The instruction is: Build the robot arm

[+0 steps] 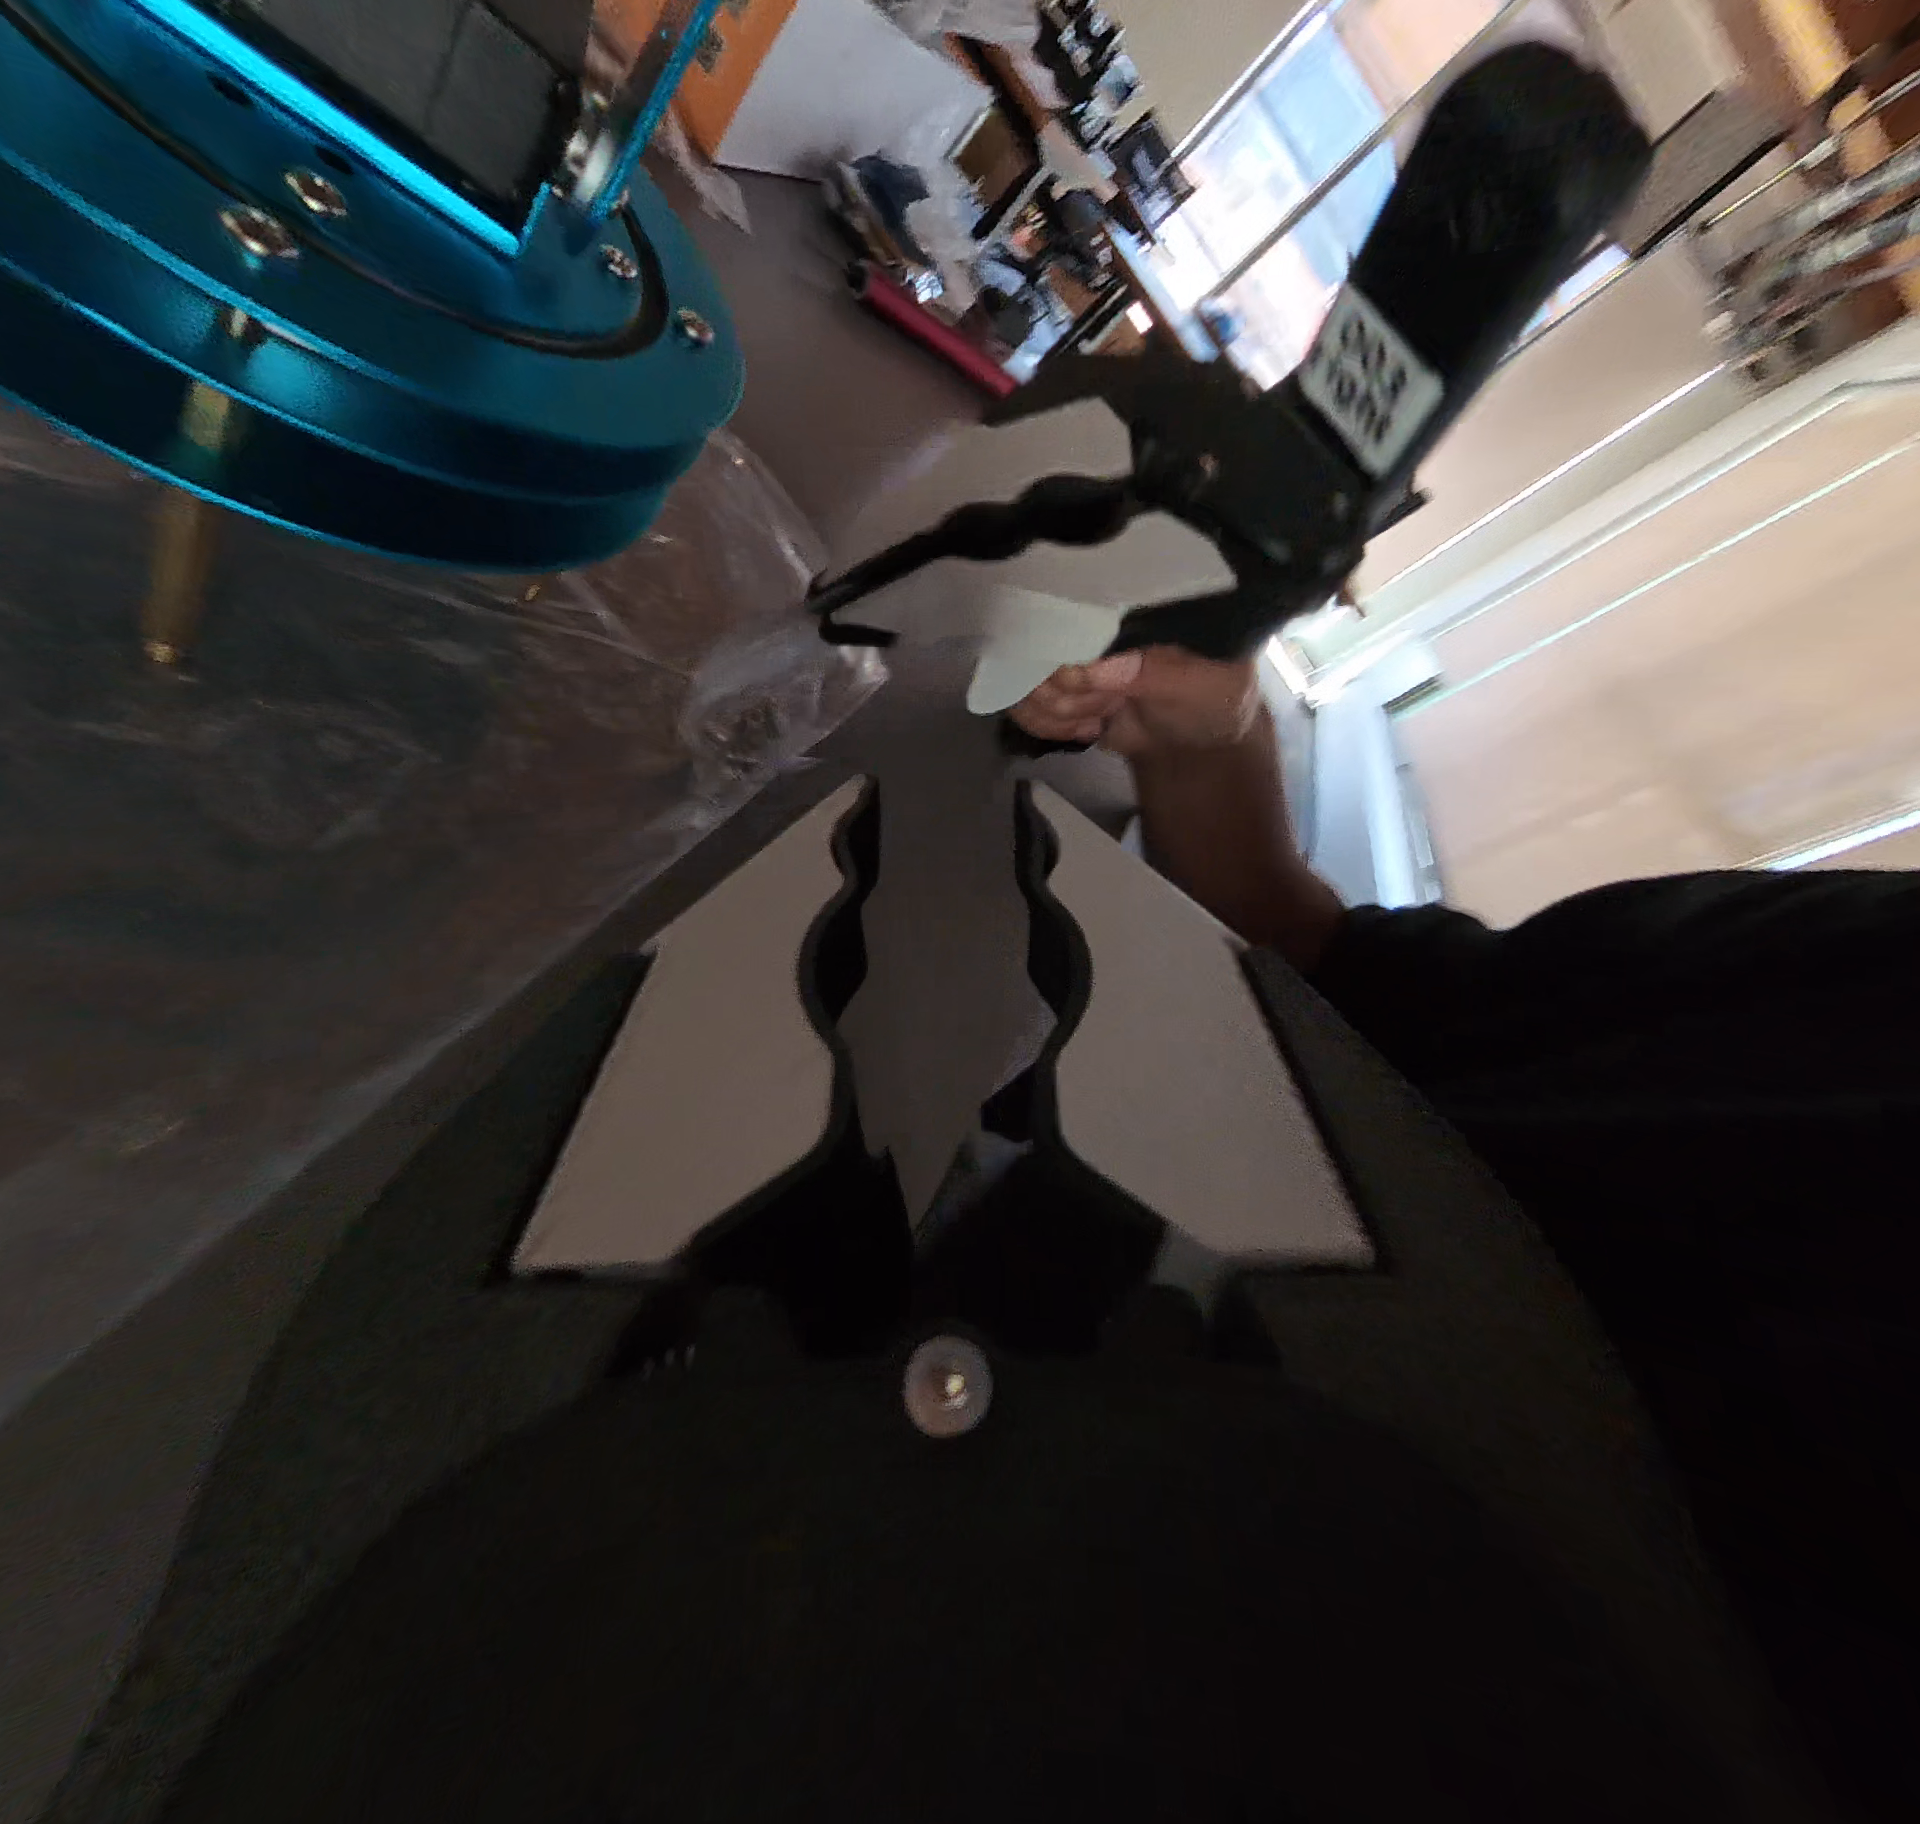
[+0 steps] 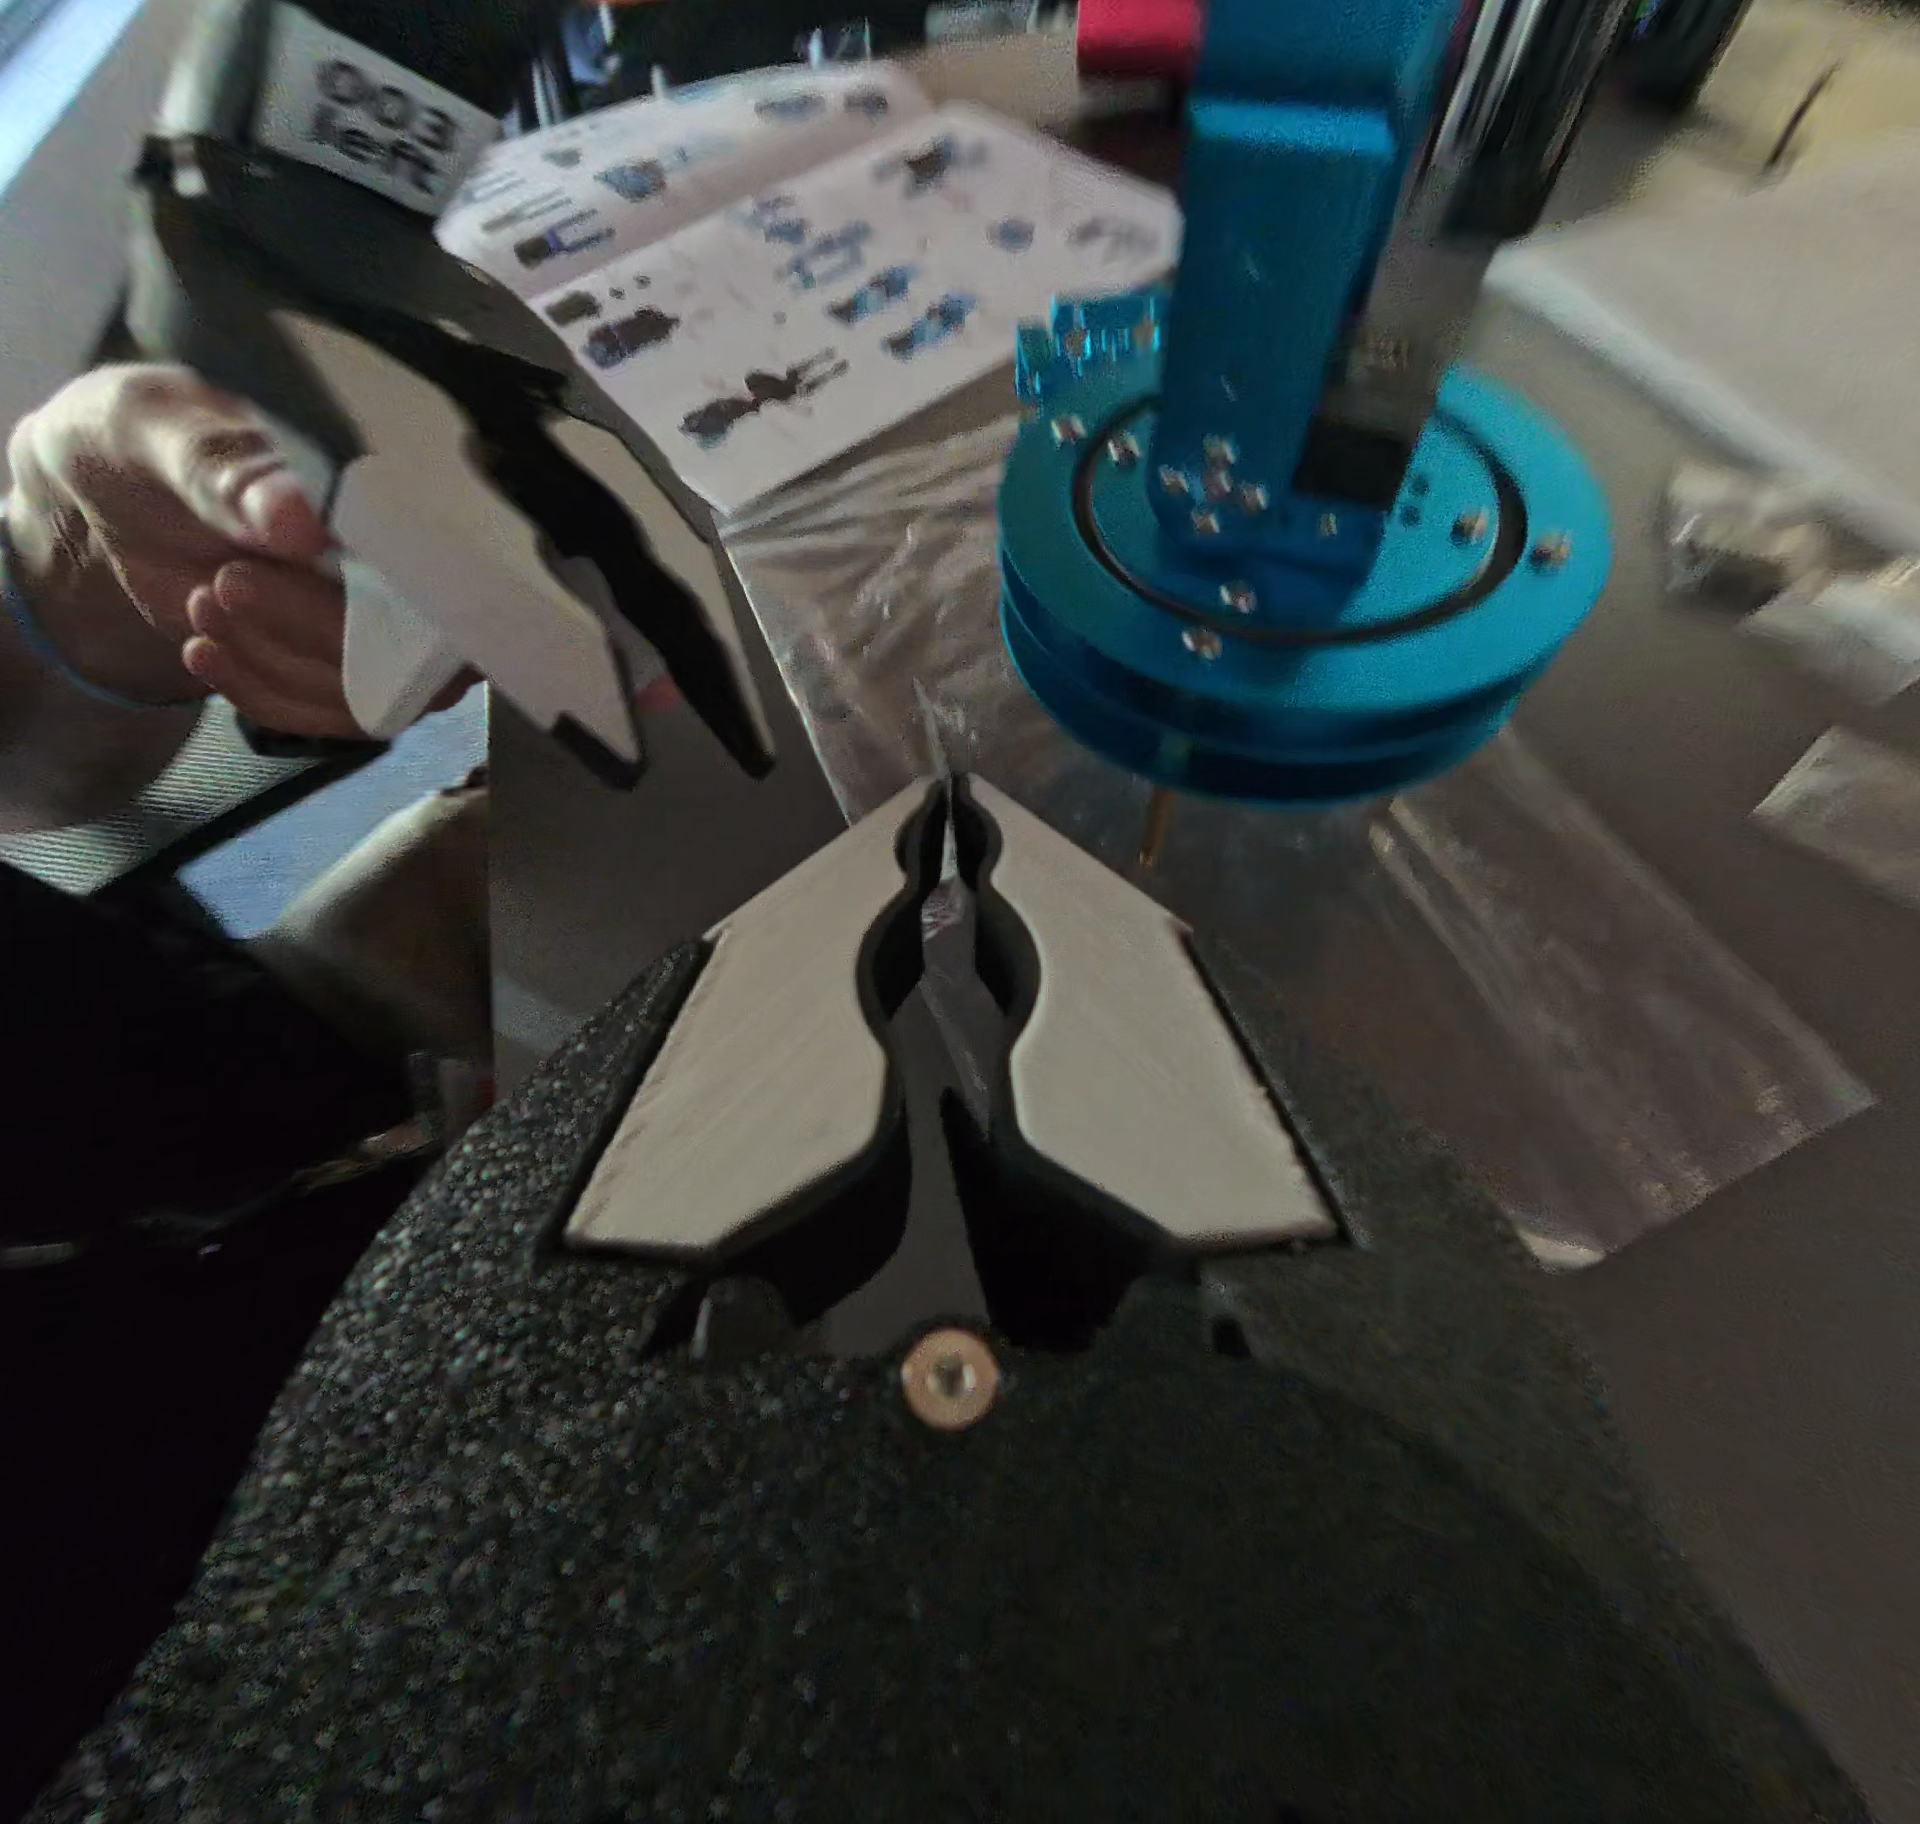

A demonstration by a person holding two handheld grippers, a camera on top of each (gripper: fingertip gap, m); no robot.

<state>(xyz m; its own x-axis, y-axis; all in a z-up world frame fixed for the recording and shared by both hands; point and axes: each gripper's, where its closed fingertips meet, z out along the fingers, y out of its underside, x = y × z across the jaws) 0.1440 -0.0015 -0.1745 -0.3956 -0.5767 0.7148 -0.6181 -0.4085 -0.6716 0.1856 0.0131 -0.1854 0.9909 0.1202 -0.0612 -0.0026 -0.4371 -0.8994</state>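
On grey tabletop | right gripper pinched on edge of clear plastic bag, small metal parts bunched inside | left gripper parted, gripping nothing, hovering just beside bag | blue round-based assembly standing on plastic sheet near bag | printed sheets behind | bag not visibly opened

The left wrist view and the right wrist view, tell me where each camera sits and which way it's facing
Left wrist view: sits on the left gripper, looking along its open fingers at the right gripper pinching a clear plastic bag; a hand and dark sleeve show.
Right wrist view: sits on the right gripper, shut on the clear plastic bag, facing the blue round base and a printed sheet; the left gripper and its hand show.
Shared: the blue round base, bag, both grippers.
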